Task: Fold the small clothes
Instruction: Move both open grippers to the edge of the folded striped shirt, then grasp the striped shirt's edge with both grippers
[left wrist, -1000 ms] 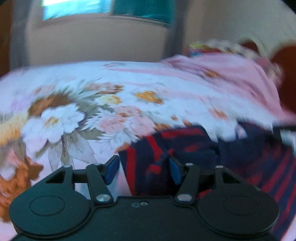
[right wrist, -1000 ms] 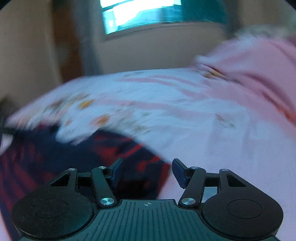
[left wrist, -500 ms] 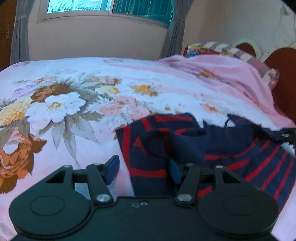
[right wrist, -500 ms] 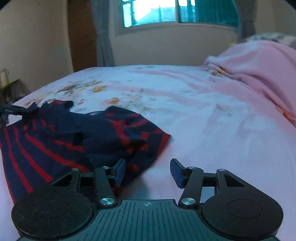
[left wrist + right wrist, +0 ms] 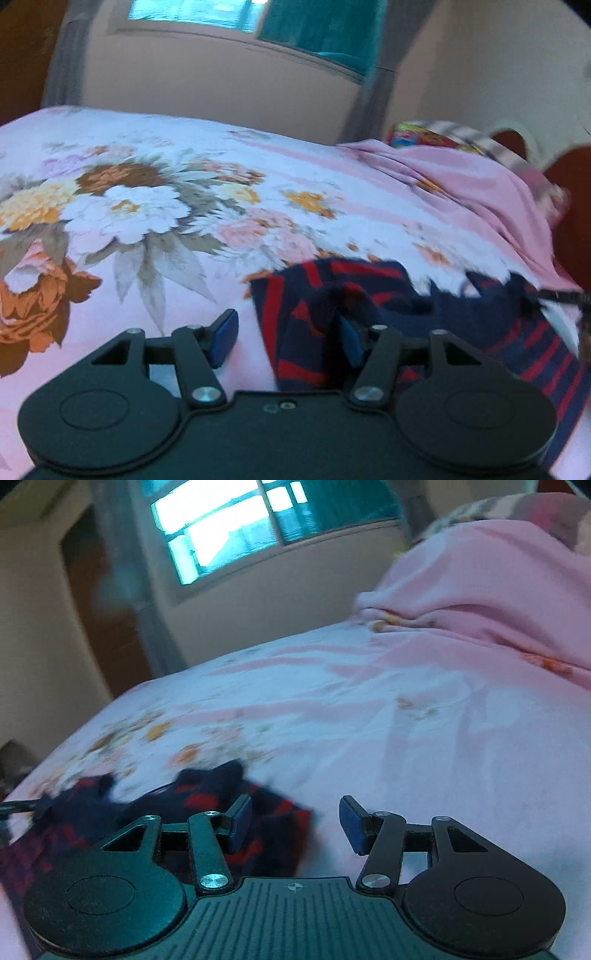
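A crumpled navy and red striped garment [image 5: 369, 314] is lying low in both frames on a floral bedsheet [image 5: 147, 206], while the left gripper [image 5: 286, 338] and right gripper [image 5: 295, 821], fingers apart and empty, are best pinching opposite edges.

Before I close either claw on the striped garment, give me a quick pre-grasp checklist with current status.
1. Left claw open: ok, jaws apart with nothing pinched.
2. Right claw open: ok, jaws apart, nothing pinched.
3. Striped garment flat on the floral bedsheet: not ok, it lies crumpled and bunched.
4. Garment edge between the left claw's pads: cannot tell; cloth shows in the gap, but its depth is unclear.
5. Garment edge between the right claw's pads: not ok; the cloth reaches only the left pad.
6. Sharp view: not ok, both views are motion-blurred.
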Demonstrator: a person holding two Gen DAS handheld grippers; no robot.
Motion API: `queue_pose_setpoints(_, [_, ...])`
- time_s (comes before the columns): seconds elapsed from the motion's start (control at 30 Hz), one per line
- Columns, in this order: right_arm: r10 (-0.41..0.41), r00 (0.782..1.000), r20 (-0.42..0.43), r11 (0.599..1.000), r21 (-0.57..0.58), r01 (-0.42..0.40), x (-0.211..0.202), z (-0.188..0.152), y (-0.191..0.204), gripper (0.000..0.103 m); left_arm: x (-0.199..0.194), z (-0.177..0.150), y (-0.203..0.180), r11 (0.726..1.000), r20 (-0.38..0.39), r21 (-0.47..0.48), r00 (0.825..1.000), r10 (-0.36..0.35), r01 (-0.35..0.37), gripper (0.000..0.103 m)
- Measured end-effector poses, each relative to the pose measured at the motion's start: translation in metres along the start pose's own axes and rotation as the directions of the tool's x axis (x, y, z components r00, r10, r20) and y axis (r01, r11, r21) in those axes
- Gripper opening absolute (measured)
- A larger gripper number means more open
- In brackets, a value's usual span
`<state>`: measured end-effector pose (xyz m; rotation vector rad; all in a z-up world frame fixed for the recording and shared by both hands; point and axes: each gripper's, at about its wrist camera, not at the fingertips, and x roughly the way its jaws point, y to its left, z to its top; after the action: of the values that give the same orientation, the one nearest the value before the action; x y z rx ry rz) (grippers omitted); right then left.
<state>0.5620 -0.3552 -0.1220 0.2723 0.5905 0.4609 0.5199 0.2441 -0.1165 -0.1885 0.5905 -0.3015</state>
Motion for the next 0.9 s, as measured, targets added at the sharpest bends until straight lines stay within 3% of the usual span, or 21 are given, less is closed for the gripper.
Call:
queue_pose_setpoints(0.1, [0.045, 0.999, 0.001, 0.999, -0.002, -0.045, 0.000, -0.001, 0.005, 0.054, 0.003, 0.000, -0.007, 0.999, 0.002, 0.024, 0.999, -0.038, 0.038, 0.055])
queue_pose_setpoints(0.27, [0.047, 0.997, -0.055, 0.997, -0.065, -0.051, 0.020, 0.002, 0.023, 0.052, 0.020, 0.006, -0.024, 0.991, -0.021, 0.129, 0.999, -0.030, 0.032, 0.053])
queue_pose_setpoints(0.33, [0.058, 0.993, -0.099, 0.996, -0.066, -0.064, 0.029, 0.000, 0.025, 0.024, 0.023, 0.008, -0.031, 0.984, -0.016, 0.171, 0.999, -0.043, 0.045, 0.041])
queue_pose_setpoints(0.5, [0.077, 0.995, -0.055, 0.997, -0.014, -0.078, 0.018, -0.009, 0.019, 0.024, 0.025, 0.005, -0.033, 0.979, -0.018, 0.195, 0.998, -0.063, 0.066, 0.032])
queue_pose_setpoints(0.73, [0.103, 0.993, -0.055, 0.995, 0.011, -0.102, 0.003, -0.018, 0.016, 0.023, 0.025, 0.004, -0.031, 0.981, -0.019, 0.180, 0.998, -0.066, 0.069, 0.032])
queue_pose_setpoints(0.8, [0.132, 0.991, -0.013, 0.989, 0.073, -0.130, -0.001, -0.016, 0.009, 0.023, 0.025, 0.004, -0.031, 0.982, -0.022, 0.177, 0.998, -0.063, 0.065, 0.032])
queue_pose_setpoints(0.87, [0.114, 0.993, 0.033, 0.989, 0.095, -0.116, -0.007, -0.013, 0.004, 0.023, 0.025, 0.004, -0.030, 0.983, -0.027, 0.175, 0.998, -0.060, 0.064, 0.032])
queue_pose_setpoints(0.9, [0.096, 0.995, 0.018, 0.991, 0.092, -0.097, -0.004, -0.013, 0.004, 0.023, 0.026, 0.004, -0.030, 0.983, -0.031, 0.174, 0.998, -0.059, 0.063, 0.032])
